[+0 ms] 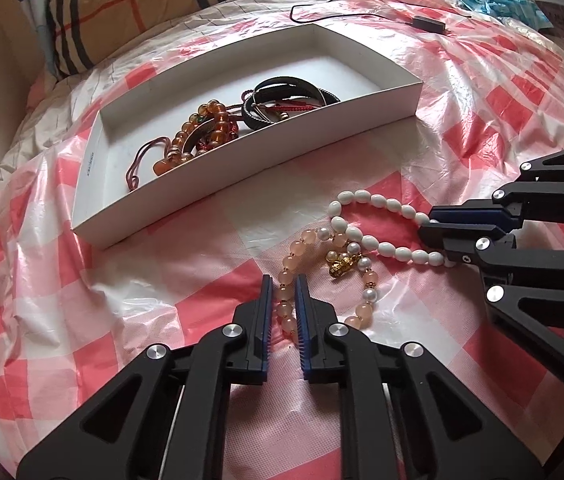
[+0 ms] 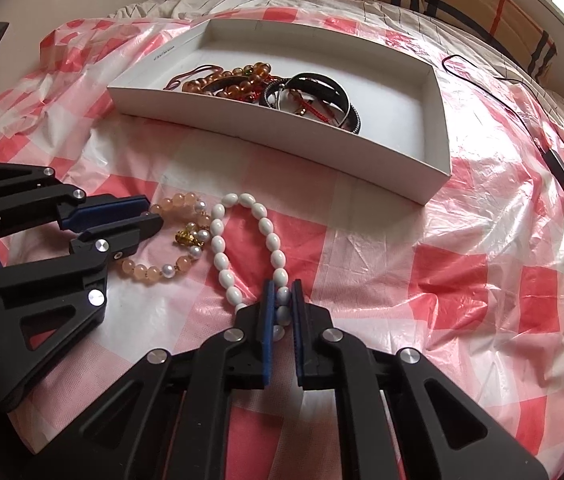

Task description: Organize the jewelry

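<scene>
Holding tangled bracelets (image 1: 217, 128), white box (image 1: 241, 168); 2 grippers clamped on bead bracelets.

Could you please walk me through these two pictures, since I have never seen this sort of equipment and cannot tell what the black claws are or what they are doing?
The black claws are two-finger grippers that a person holds, one in each hand; there is no robot arm. Each carries a wide-angle camera looking along its fingers, so one picture is from the left gripper and one from the right, and each also shows the other gripper from the side.

They work over a bed covered with a red-and-white checked plastic sheet. On it stands a shallow white cardboard tray already holding amber bead bracelets and black bangles.

The left gripper is shut on a peach-pink bead bracelet with pearls and a gold charm. The right gripper is shut on a white oval-bead bracelet. Both bracelets lie on the sheet, in front of the tray.
</scene>
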`<state>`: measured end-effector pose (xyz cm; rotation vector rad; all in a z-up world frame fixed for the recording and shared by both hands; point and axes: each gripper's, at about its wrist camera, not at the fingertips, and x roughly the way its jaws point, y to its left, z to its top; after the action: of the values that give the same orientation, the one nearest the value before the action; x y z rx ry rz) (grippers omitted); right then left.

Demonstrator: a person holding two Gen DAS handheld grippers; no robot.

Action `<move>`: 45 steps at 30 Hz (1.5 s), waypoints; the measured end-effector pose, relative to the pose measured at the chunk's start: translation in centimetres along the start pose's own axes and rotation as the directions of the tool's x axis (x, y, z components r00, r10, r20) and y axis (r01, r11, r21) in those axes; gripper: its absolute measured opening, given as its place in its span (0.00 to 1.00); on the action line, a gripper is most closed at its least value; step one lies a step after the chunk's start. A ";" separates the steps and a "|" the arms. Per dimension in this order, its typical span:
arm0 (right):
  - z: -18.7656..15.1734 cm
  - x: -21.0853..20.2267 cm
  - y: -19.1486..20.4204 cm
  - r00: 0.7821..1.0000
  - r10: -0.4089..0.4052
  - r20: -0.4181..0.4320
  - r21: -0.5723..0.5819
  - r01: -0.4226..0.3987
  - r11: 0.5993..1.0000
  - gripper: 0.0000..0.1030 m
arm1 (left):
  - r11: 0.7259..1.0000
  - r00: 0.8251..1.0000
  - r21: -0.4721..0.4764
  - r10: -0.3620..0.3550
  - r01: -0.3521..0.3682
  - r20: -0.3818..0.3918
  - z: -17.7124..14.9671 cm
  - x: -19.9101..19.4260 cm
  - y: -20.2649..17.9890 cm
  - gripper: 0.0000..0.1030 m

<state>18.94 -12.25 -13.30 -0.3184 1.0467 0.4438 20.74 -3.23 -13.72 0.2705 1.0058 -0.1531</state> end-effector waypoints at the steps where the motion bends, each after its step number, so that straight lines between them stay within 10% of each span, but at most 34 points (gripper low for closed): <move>1: 0.0 0.0 -0.1 1.000 0.009 -0.001 0.002 -0.009 1.000 0.09 | 1.000 1.000 0.001 -0.004 0.004 0.000 0.0 0.0 0.0 0.10; 19: 0.2 -5.2 -3.2 0.966 0.216 0.141 0.211 -0.243 0.947 0.08 | 0.941 0.966 -0.234 -0.214 0.244 0.145 0.4 -3.2 4.8 0.07; 45: 0.3 -9.7 -4.8 0.927 0.249 0.280 0.217 -0.314 0.924 0.08 | 0.961 0.974 -0.223 -0.121 0.163 0.192 -1.2 -5.9 4.4 0.07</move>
<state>17.41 -18.24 -4.36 0.1246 0.8933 0.5839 17.73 1.36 -8.63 -0.0354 0.8569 -0.1824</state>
